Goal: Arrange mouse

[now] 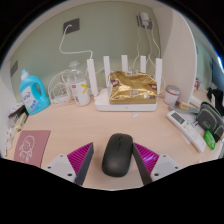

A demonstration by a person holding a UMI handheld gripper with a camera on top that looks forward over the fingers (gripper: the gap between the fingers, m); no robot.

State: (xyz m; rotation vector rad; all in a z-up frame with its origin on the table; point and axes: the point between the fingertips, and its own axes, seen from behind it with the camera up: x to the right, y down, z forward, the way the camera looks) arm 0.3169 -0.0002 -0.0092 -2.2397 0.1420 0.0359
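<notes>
A black computer mouse (118, 154) lies on the beige table (90, 125), standing between my two fingers. My gripper (113, 152) is open. The left pink pad (78, 160) keeps a narrow gap of table between it and the mouse's left side. The right pink pad (146, 158) is close against the mouse's right side. The mouse rests on the table with its front end pointing away from me.
A white router (118, 98) with upright antennas stands beyond the mouse, a gold packet (133, 85) on it. A blue bottle (33, 92) and a clear bottle (72, 84) stand at the far left. A pink notebook (32, 148) lies left. A remote (185, 127) and clutter lie right.
</notes>
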